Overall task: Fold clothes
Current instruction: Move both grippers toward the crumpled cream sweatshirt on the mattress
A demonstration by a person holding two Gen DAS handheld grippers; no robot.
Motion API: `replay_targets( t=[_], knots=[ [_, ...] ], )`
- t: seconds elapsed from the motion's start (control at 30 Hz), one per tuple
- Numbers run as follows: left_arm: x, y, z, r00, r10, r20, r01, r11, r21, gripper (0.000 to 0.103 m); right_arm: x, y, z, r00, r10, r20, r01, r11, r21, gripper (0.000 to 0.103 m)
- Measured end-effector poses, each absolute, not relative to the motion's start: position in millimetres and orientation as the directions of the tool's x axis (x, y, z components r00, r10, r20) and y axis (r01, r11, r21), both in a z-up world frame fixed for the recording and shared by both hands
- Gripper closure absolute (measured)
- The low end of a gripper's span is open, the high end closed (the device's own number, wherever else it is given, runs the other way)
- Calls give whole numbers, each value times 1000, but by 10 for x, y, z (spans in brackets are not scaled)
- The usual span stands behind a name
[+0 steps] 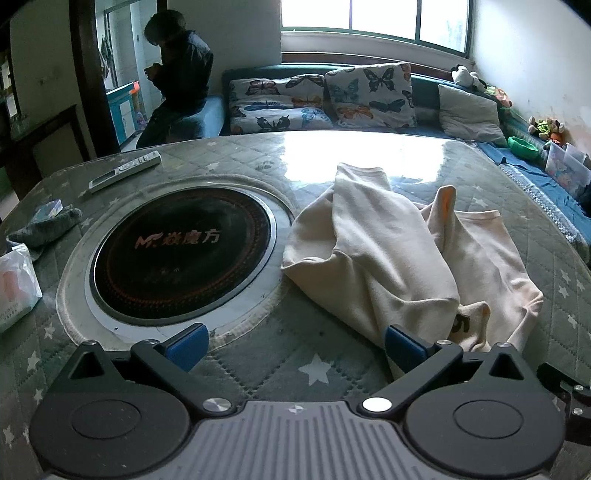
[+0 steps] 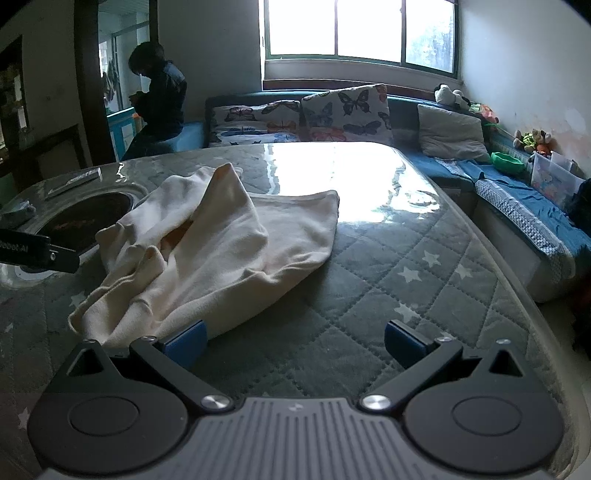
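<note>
Cloth (image 1: 399, 258), soft and light, is lying crumpled on the table (image 1: 314, 369) beside the cooktop (image 1: 184, 254), both claws, left (image 1: 293, 347) and right (image 2: 295, 343), are waiting wide and empty; its near hem is probably offering the best hold.

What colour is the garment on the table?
Cream garment with a peach-orange lining, clearest in the right wrist view.

Daylight floods through the window (image 1: 373, 18), blowing it out; glare streaks the table (image 1: 362, 155); corners vignette, edges bend.

Quilted table (image 2: 388, 266) bare right of garment (image 2: 221, 240); cooktop (image 1: 181, 254) left.
</note>
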State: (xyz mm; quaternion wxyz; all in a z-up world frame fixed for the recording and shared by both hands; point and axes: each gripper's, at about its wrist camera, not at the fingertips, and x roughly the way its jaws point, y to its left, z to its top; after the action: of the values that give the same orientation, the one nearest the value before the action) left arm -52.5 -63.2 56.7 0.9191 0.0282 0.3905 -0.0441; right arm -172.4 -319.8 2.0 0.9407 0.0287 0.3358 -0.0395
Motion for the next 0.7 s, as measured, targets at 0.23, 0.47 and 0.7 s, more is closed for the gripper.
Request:
replay_targets(
  t=[0.23, 0.47, 0.7],
  knots=[
    [-488, -651, 562, 682, -61, -729, 107, 994, 17, 0, -1667, -3194, 32, 770, -53, -636, 97, 995, 34, 0],
    [-412, -737, 599, 687, -72, -723, 129, 991, 24, 0, -1597, -3224, 33, 768, -44, -639, 94, 995, 45, 0],
    [-312, -877, 615, 685, -83, -724, 158, 987, 36, 0, -1487, -3245, 59, 768, -35, -639, 83, 995, 46, 0]
  ],
)
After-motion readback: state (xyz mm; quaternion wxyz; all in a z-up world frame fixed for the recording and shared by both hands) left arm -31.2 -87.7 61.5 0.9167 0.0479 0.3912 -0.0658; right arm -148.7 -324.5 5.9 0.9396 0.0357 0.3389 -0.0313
